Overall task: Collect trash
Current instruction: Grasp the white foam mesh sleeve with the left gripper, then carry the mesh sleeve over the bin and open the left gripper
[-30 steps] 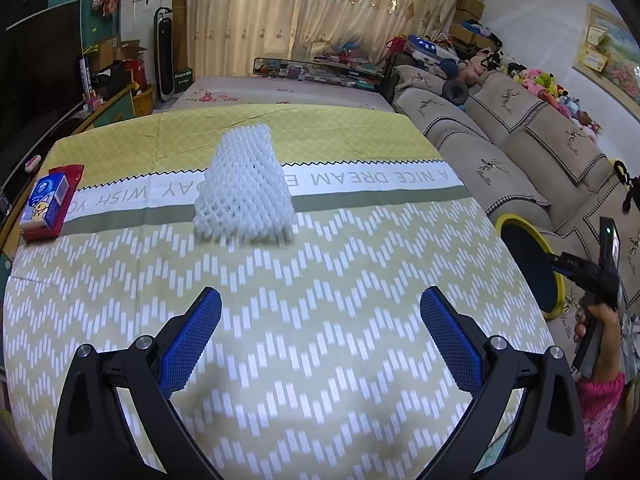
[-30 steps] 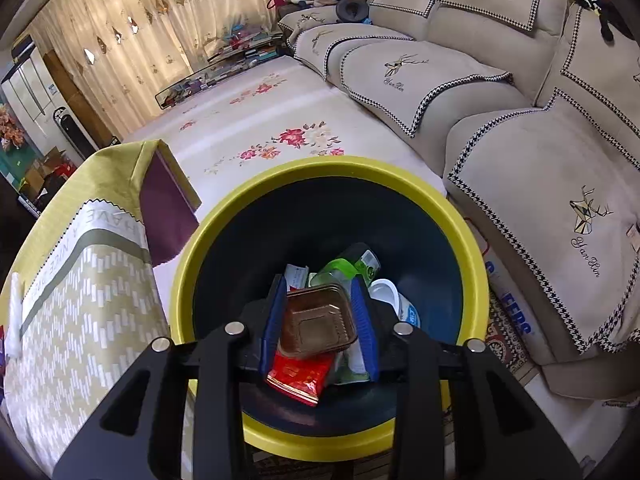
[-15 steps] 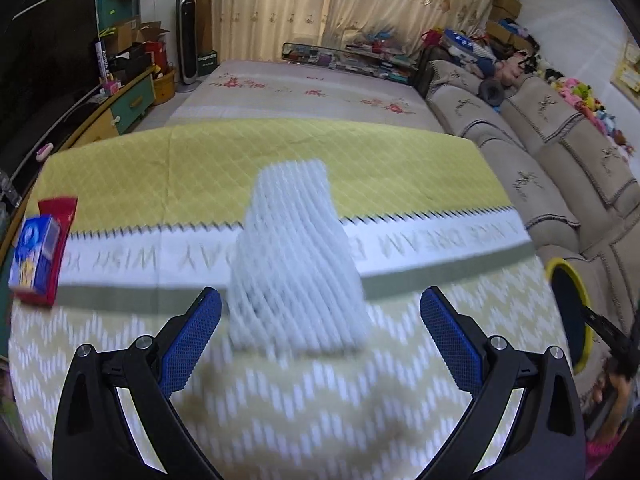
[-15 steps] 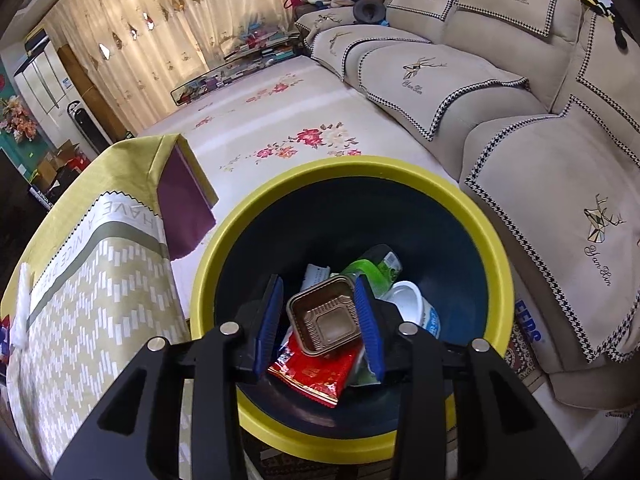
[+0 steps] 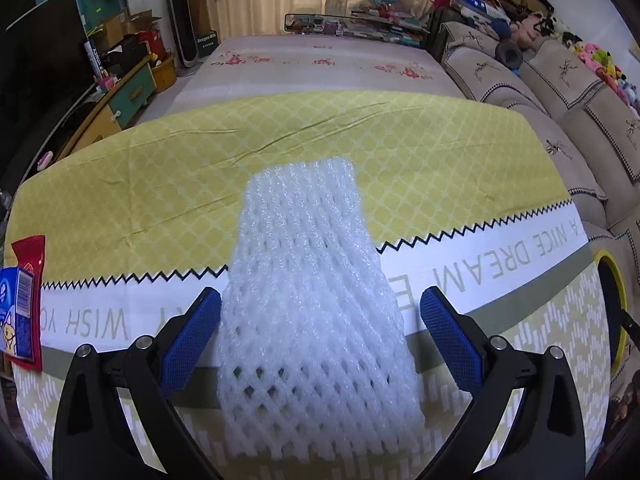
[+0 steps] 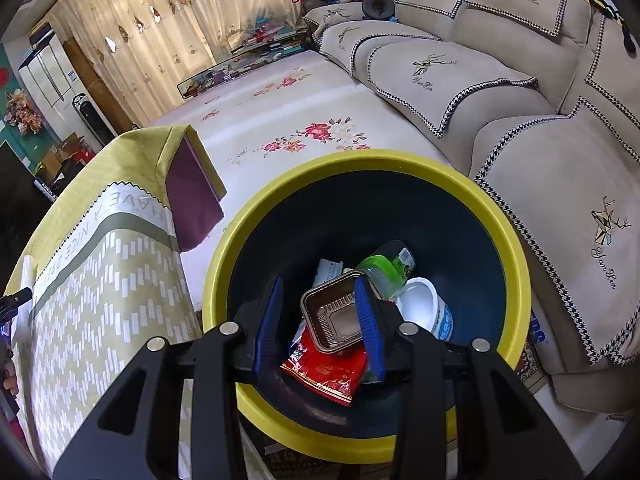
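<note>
Yellow-clothed worktop (image 5: pixel 400 152) carries a white foam fruit net (image 5: pixel 316 320), straddled by the open left claw (image 5: pixel 320 320) for pinching. Right claw (image 6: pixel 320 316) hangs parted, empty, over the bin (image 6: pixel 516 240).

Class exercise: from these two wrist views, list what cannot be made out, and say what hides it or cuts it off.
- Left wrist: the blue carton and red wrapper are cut by the left edge.
- Left wrist: the tablecloth lettering is partly hidden by the foam net.
- Right wrist: the right gripper and brown tray cover trash lower in the bin.
</note>
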The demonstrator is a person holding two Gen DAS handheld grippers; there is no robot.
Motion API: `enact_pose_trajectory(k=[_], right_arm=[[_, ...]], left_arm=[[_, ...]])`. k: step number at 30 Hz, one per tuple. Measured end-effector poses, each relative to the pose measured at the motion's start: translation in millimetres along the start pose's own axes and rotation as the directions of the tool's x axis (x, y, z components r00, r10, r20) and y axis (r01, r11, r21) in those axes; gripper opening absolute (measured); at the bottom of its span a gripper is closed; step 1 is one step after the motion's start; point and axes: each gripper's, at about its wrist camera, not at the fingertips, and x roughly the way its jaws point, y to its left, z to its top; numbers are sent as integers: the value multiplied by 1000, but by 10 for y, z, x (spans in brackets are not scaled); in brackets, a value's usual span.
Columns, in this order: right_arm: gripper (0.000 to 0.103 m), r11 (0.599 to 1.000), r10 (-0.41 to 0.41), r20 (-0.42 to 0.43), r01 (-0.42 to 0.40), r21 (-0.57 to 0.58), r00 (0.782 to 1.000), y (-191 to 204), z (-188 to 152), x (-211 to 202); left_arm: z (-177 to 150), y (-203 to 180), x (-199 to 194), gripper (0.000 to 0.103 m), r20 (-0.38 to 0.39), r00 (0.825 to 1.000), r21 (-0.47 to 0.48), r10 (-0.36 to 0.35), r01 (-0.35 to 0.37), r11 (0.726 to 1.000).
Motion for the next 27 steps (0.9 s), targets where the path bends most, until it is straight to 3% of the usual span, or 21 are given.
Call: enact_pose_trajectory(k=[3, 4, 7, 13, 23, 27], right_arm=[[36, 1000, 3, 2, -3, 1, 1000, 0, -9, -13], [36, 1000, 6, 3, -6, 1, 1000, -6, -6, -17], [36, 1000, 12, 4, -12, 3, 1000, -10, -20, -33], [36, 1000, 22, 13, -22, 15, 1000, -54, -71, -121], [36, 998, 43, 39, -45, 44, 998, -227, -182, -324], [36, 997, 46, 62, -50, 65, 997, -376, -226, -447]], left_arm=[[24, 1, -6, 84, 11, 1000, 7, 17, -17, 1000], [29, -6, -15, 73, 16, 1000, 10, 23, -23, 1000], [0, -12, -74, 56, 20, 1000, 17, 3, -3, 1000], [-132, -158, -364, 28, 63, 998, 64, -21, 17, 998], [-503, -807, -1028, 28, 133, 985, 201, -113, 85, 976], [-625, -1238, -1234, 28, 134, 977, 276, -164, 123, 953]])
